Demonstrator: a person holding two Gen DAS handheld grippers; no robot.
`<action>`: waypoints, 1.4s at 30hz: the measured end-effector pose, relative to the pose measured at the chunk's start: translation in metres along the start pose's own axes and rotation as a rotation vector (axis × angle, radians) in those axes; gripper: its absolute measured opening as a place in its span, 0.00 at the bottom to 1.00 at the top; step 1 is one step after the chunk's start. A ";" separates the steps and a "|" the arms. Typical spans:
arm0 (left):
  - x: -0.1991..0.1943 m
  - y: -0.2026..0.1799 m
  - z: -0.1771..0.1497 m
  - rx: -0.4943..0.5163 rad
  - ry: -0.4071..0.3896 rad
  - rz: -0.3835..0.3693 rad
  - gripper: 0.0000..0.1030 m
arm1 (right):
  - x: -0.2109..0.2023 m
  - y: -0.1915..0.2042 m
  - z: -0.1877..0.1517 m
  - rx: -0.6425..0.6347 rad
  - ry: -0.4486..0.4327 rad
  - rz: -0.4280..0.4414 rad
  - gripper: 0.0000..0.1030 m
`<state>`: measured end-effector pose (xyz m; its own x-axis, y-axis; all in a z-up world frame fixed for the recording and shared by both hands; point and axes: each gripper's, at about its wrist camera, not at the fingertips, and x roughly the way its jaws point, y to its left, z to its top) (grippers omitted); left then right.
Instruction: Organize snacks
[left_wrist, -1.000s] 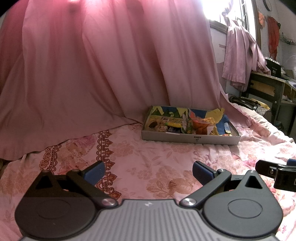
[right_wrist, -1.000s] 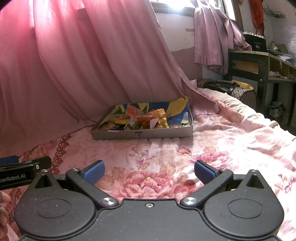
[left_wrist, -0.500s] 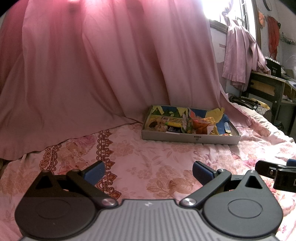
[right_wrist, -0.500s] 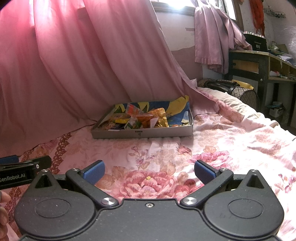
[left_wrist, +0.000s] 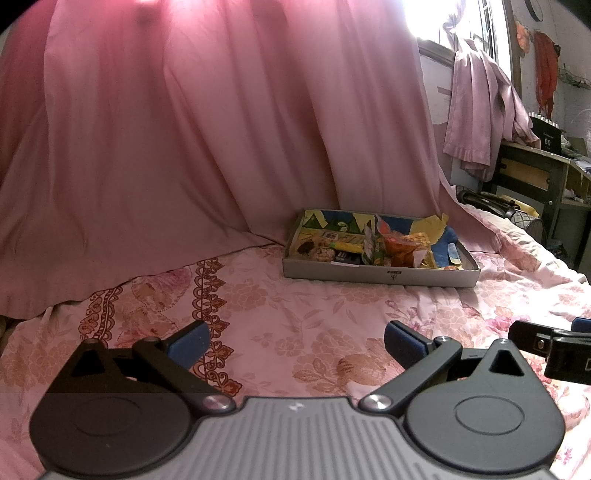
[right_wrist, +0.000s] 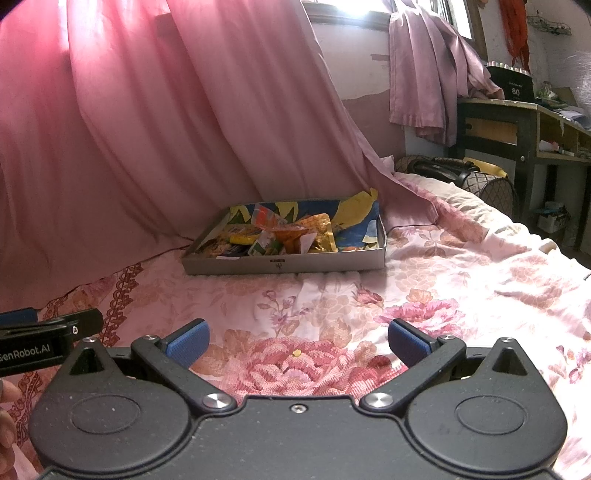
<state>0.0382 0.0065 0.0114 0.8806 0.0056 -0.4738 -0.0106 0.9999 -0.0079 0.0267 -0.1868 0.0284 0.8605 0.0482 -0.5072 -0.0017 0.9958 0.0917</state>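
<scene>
A shallow grey box (left_wrist: 380, 275) (right_wrist: 284, 264) lies on the floral bedspread, well ahead of both grippers. It holds several snack packets: orange ones (left_wrist: 400, 245) (right_wrist: 290, 234), a yellow one (left_wrist: 349, 242) and a gold one (right_wrist: 321, 230). My left gripper (left_wrist: 297, 341) hovers low over the bed, open, nothing between its blue pads. My right gripper (right_wrist: 297, 341) is open too and holds nothing. Each gripper's tip shows at the edge of the other's view.
A pink curtain (left_wrist: 221, 129) hangs behind the box down onto the bed. At the right stand a dark wooden desk (right_wrist: 517, 122) and a bag (right_wrist: 480, 181) beside the bed's edge. A person's hand (right_wrist: 5, 413) shows at the far left.
</scene>
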 end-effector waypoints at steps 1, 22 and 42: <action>0.000 0.000 0.000 0.000 0.000 0.000 1.00 | 0.001 0.000 0.001 0.000 0.000 0.000 0.99; -0.012 -0.003 0.002 0.044 -0.026 0.010 1.00 | 0.002 0.001 -0.003 -0.003 0.005 -0.002 0.99; -0.013 -0.006 0.003 0.049 -0.030 0.009 1.00 | 0.004 0.002 -0.003 -0.004 0.010 -0.004 0.99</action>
<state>0.0278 0.0006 0.0203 0.8944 0.0138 -0.4470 0.0042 0.9992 0.0393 0.0285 -0.1844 0.0244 0.8555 0.0450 -0.5158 -0.0006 0.9963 0.0859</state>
